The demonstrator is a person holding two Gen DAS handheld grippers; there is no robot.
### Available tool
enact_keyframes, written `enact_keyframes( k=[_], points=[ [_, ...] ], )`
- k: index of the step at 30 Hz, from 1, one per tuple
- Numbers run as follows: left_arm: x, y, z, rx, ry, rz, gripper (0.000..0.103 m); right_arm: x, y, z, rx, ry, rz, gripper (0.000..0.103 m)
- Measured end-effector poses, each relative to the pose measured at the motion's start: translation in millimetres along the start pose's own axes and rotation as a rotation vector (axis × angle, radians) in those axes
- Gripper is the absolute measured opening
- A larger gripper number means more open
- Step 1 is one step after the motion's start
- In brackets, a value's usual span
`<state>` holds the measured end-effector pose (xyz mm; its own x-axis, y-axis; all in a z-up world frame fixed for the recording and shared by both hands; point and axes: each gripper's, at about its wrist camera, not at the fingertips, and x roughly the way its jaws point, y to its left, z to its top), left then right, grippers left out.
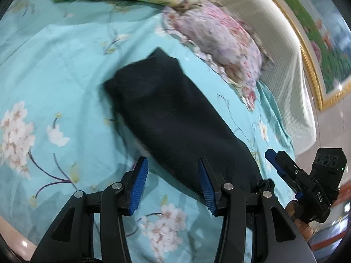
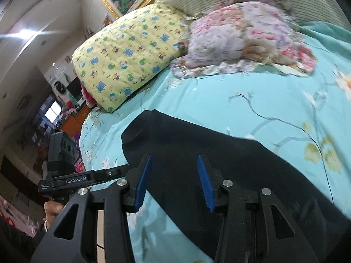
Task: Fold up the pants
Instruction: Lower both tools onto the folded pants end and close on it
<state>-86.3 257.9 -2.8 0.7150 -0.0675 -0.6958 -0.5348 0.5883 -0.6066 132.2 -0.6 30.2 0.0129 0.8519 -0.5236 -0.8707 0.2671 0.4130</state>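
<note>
Both grippers, left gripper & right gripper, spread, empty above black pants on bed; slack fabric may bunch w/ an uneven regrasp.

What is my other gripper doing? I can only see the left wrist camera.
Observer: The right gripper is open with nothing pinched. It hangs over the black pants.
Operator: What's past the yellow pillow?
Observer: The yellow pillow ends near the bed's edge, and something red peeks out from under it.
Operator: Who's holding my gripper?
Observer: A hand holds the left gripper from below.
</note>
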Motion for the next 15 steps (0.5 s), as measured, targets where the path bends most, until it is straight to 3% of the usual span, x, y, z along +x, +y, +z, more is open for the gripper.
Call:
enact_keyframes(
  k=[15],
  points=[
    [18.7, 28.7, 24.7, -0.107, 0.016, -0.003, 0.052, 80.8, 11.7, 55.7, -0.130, 0.133, 0.047, 0.046]
  ],
)
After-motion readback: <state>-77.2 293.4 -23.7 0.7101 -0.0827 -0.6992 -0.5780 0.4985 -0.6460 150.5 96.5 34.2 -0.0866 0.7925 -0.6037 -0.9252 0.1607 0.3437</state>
